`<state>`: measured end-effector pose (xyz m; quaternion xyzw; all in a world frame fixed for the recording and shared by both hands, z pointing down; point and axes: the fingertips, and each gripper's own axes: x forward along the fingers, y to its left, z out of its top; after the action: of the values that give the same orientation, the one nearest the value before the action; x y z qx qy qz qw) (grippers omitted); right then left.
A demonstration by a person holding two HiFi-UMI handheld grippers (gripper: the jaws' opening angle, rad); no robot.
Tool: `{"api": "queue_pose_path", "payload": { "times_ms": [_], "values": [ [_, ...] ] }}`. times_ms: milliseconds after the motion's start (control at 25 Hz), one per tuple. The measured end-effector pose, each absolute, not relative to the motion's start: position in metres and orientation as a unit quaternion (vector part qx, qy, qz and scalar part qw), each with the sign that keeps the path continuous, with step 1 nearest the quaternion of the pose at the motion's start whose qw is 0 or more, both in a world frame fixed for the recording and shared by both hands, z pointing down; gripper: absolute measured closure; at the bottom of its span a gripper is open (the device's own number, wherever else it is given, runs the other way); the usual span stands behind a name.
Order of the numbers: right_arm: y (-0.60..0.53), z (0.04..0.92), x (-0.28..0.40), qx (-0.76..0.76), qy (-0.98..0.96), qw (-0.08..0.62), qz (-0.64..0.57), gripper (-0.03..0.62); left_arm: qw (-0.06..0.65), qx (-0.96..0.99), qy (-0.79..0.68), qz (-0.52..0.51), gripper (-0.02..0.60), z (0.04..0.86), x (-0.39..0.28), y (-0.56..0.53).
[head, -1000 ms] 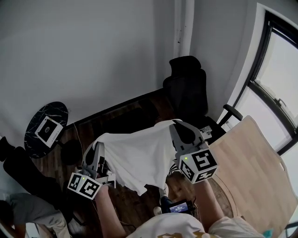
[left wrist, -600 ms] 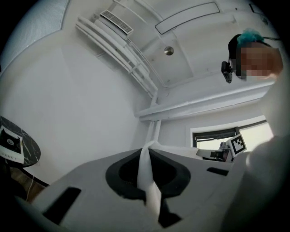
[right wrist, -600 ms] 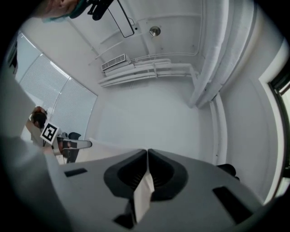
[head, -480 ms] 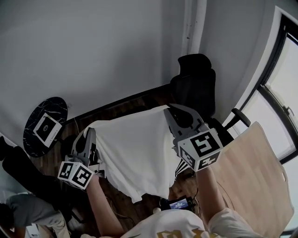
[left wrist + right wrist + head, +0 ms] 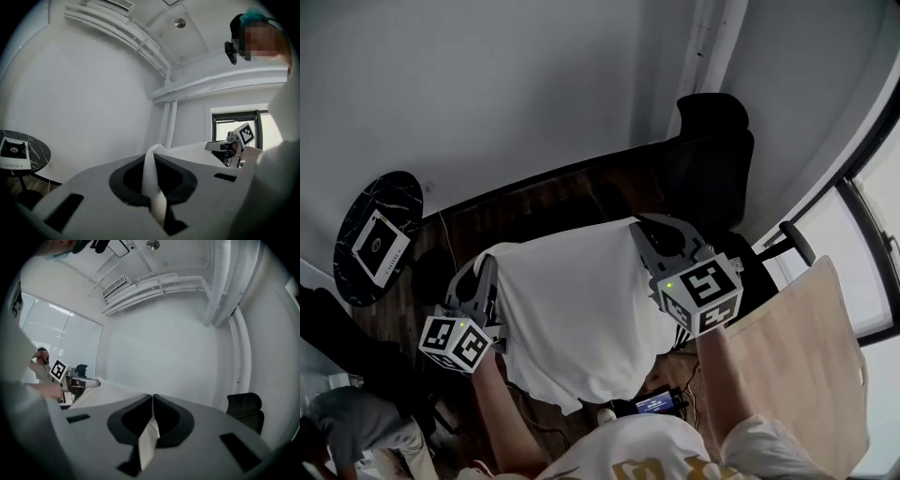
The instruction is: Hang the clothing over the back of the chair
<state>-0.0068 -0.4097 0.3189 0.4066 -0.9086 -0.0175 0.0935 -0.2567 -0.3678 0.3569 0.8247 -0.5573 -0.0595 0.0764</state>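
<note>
Shirt: a white shirt [image 5: 581,328] hangs in the air, stretched between the two grippers. Its top edge runs from one to the other and the rest drops toward the person.
Left gripper: the left gripper [image 5: 154,152] has its jaws closed on the shirt's edge. A fold of cloth rises through the dark hollow between the fingers [image 5: 89,187] and is pinched at their tips.
Right gripper: the right gripper [image 5: 152,397] is clamped on the shirt too. A narrow strip of white cloth hangs from the closed tips down into the hollow between the jaws.
Shirt to fingers: in the head view one upper corner sits at the left gripper's tips and the other at the right gripper's tips, with the cloth between them spread nearly flat.
Chair: a black office chair [image 5: 712,159] stands by the wall, beyond the right gripper. The shirt is in front of it and is not over its back.
Round table: a dark marble-topped table [image 5: 356,272] stands at the left, well apart from the shirt, with a white square item [image 5: 378,246] on it.
Wooden table: a pale tabletop [image 5: 806,356] lies at the right, beside the right gripper's arm.
</note>
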Motion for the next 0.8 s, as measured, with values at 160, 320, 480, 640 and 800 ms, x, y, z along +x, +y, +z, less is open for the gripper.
{"api": "queue_pose_path", "payload": {
  "times_ms": [160, 320, 480, 640, 800],
  "values": [
    [-0.431, 0.352, -0.007, 0.388, -0.914, 0.116, 0.001, 0.577, 0.095, 0.822, -0.561, -0.03, 0.549, 0.389, -0.255, -0.389],
    [-0.449, 0.385, -0.012, 0.372, -0.917, 0.144, 0.017, 0.577, 0.122, 0.814, -0.568, 0.007, 0.549, 0.427, -0.257, -0.405],
    [-0.459, 0.417, -0.012, 0.348, -0.92, 0.175, 0.027, 0.577, 0.148, 0.808, -0.569, 0.039, 0.548, 0.462, -0.255, -0.412],
    [-0.465, 0.451, -0.015, 0.318, -0.925, 0.205, 0.04, 0.577, 0.17, 0.802, -0.569, 0.072, 0.549, 0.492, -0.252, -0.415],
    [-0.466, 0.481, -0.02, 0.288, -0.926, 0.241, 0.039, 0.577, 0.177, 0.804, -0.557, 0.111, 0.549, 0.514, -0.25, -0.412]
  ]
}}
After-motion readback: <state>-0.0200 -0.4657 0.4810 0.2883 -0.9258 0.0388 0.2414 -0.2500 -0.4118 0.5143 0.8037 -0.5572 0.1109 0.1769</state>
